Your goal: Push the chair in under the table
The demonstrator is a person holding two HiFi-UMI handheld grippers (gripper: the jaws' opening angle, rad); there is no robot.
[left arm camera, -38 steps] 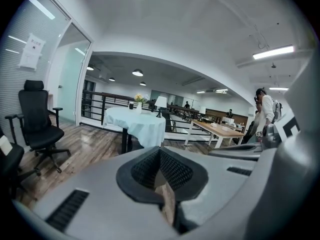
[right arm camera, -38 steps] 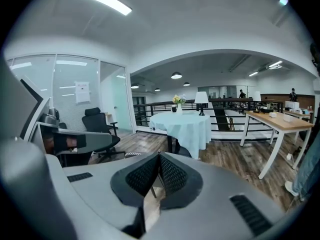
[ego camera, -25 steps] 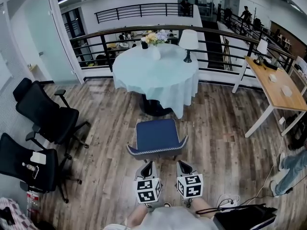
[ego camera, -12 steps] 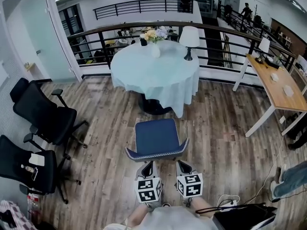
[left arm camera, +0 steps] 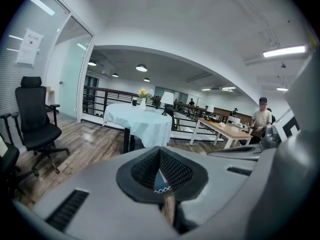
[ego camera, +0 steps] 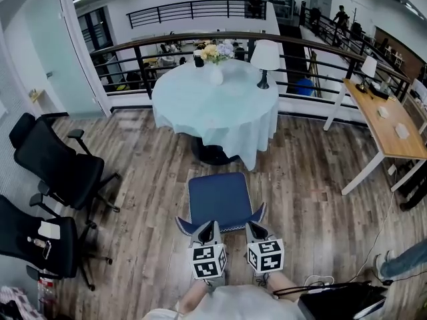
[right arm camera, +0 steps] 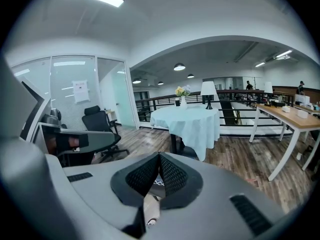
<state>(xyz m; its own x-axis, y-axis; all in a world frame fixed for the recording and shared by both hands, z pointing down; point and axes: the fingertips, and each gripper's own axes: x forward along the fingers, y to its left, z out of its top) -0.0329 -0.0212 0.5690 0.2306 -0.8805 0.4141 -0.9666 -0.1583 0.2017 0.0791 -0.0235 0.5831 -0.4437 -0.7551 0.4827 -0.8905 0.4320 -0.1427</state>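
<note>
left tongs (ego camera: 207,225), right tongs (ego camera: 253,226) shut, nearer chair (ego camera: 219,195) back than before.

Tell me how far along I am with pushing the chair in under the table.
Done: the left gripper and right gripper, jaws shut, are at the back edge of the blue chair, which is lined up with the round table. In hand: apparently the push itself. Left: bare floor shows between seat and table, so the chair is not yet under it.
</note>
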